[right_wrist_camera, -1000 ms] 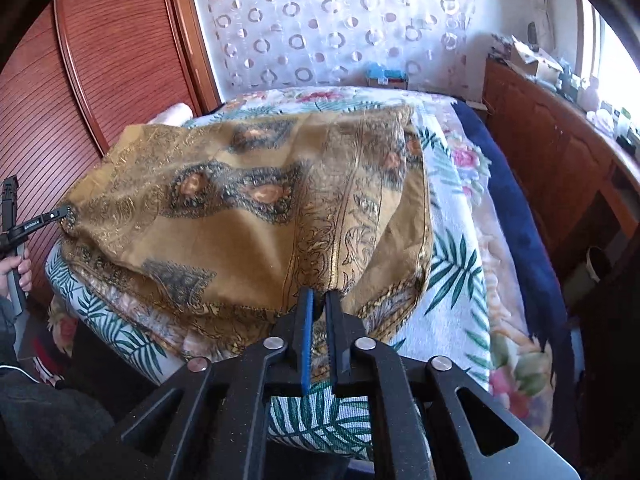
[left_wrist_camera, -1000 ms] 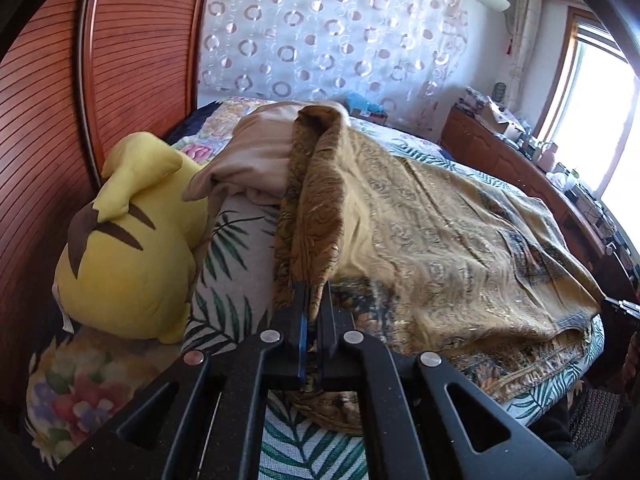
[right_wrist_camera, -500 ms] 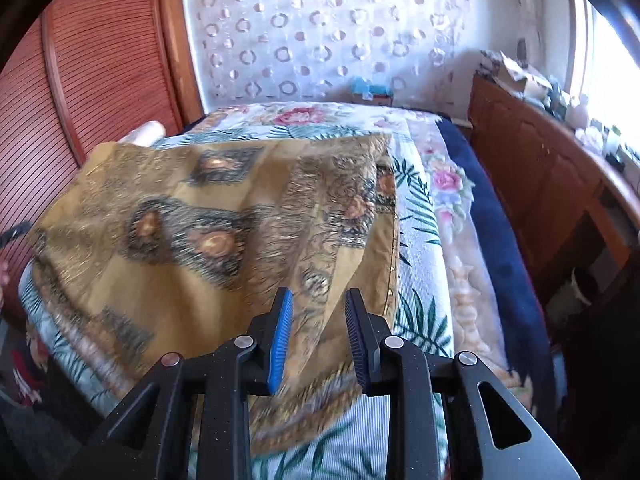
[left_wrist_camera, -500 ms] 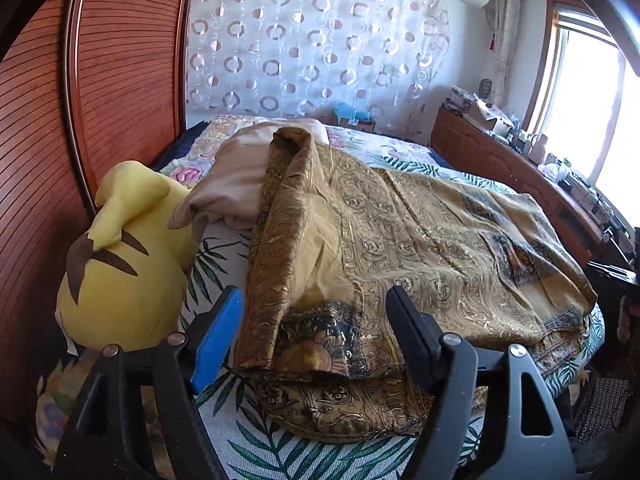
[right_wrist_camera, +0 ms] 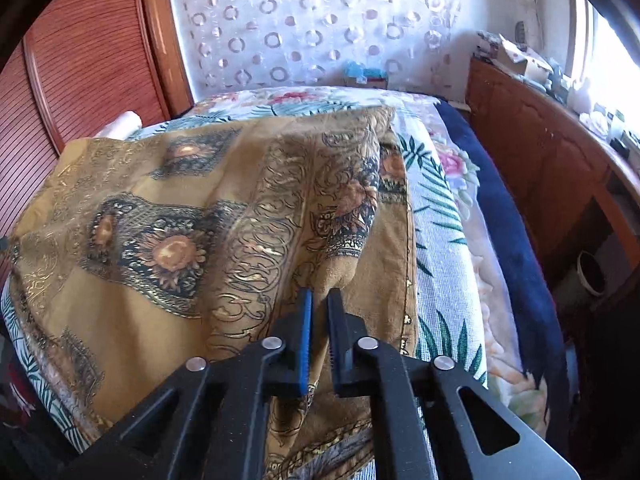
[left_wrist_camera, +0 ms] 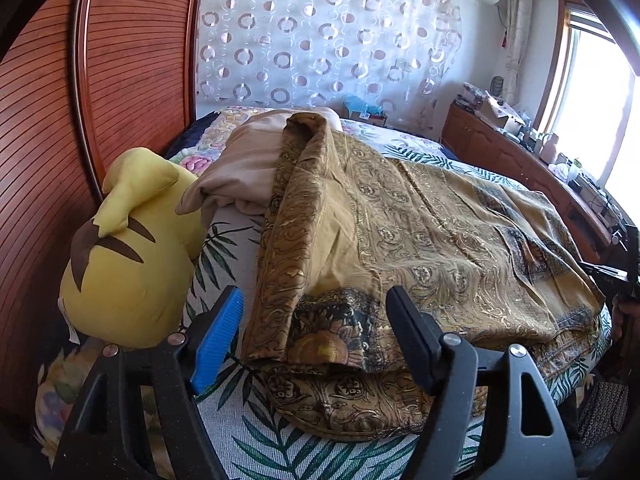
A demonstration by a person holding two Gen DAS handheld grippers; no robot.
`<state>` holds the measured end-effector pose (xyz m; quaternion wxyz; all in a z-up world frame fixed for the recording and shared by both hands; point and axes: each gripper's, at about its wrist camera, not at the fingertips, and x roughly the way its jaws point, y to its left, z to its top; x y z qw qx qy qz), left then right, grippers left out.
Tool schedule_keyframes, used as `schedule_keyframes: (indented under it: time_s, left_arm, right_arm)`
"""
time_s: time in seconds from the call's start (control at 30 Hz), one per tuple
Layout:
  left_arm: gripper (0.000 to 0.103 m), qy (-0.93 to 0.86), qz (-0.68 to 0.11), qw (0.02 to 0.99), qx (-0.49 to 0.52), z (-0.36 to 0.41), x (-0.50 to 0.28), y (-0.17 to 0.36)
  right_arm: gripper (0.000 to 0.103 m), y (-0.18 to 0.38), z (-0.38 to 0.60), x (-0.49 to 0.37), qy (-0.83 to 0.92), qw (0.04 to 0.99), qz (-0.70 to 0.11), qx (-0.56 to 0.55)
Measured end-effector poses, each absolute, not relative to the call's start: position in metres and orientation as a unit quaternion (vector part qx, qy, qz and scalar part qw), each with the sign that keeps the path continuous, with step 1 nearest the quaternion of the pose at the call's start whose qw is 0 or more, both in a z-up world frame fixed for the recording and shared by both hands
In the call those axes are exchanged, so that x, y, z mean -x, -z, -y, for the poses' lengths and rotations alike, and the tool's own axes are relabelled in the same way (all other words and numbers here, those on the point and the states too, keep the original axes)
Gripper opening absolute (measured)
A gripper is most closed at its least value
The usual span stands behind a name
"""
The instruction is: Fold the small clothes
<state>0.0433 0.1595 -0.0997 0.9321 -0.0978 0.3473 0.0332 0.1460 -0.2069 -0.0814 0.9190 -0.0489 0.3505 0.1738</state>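
Right jaws pinching golden garment [right_wrist_camera: 256, 216] fold.

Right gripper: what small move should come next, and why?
Probably lift the pinched fold and carry it across. The right gripper is shut on a raised pinch of the gold patterned garment, having just closed there, while the left gripper stands open over the near corner, holding nothing.
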Motion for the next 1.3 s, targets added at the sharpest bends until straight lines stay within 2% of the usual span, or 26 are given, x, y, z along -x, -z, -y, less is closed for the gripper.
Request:
schedule_keyframes:
  time_s: [0.17,0.4,0.57,0.73,0.97,1.3]
  left_arm:
    - [0.075,-0.041,-0.345,0.933,0.097,-0.162,-0.043,0.098]
    - [0.075,-0.046,-0.345,0.933,0.091,-0.159,-0.043,0.095]
    - [0.075,-0.046,-0.346,0.934,0.080,-0.153,-0.045,0.092]
    - [0.075,-0.045,-0.346,0.934,0.077,-0.149,-0.045,0.092]
    - [0.075,-0.043,-0.348,0.933,0.076,-0.147,-0.044,0.093]
    - [0.075,-0.058,-0.349,0.932,0.079,-0.156,-0.036,0.097]
  right_arm:
    - [0.003,0.061,0.218,-0.122,-0.166,0.931,-0.324,0.035]
    - [0.003,0.061,0.214,-0.110,-0.168,0.929,-0.326,0.052]
    - [0.027,0.055,0.213,-0.108,-0.164,0.934,-0.311,0.057]
    - [0.035,0.045,0.201,-0.095,-0.187,0.935,-0.294,0.061]
    - [0.042,0.049,0.160,-0.076,-0.239,0.922,-0.296,0.074]
    - [0.043,0.082,0.107,-0.083,-0.277,0.897,-0.328,0.104]
